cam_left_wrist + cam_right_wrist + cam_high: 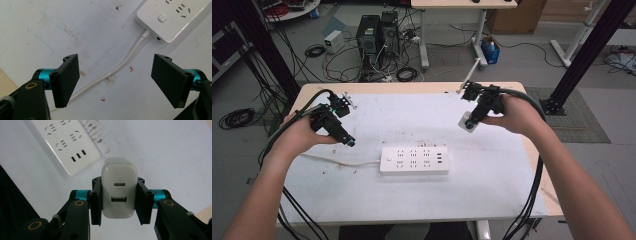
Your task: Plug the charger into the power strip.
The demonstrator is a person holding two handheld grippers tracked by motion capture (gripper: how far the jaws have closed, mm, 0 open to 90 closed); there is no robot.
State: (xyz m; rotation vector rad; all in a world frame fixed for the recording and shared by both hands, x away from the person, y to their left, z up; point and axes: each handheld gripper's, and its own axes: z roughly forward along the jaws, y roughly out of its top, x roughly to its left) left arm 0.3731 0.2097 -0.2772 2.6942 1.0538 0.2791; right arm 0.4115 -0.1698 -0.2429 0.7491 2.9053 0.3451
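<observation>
Charger (119, 192) ports between right tongs (119, 200)

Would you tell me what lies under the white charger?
Bare white table lies under the charger, with the power strip off to one side. Its plug prongs face away, hidden.

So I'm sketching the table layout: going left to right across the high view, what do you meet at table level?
Left gripper → power strip's white cable → power strip → white charger clamped in the right gripper.

Power strip (414, 160) on table (492, 195); charger (467, 122) above, toward its right end.
</observation>
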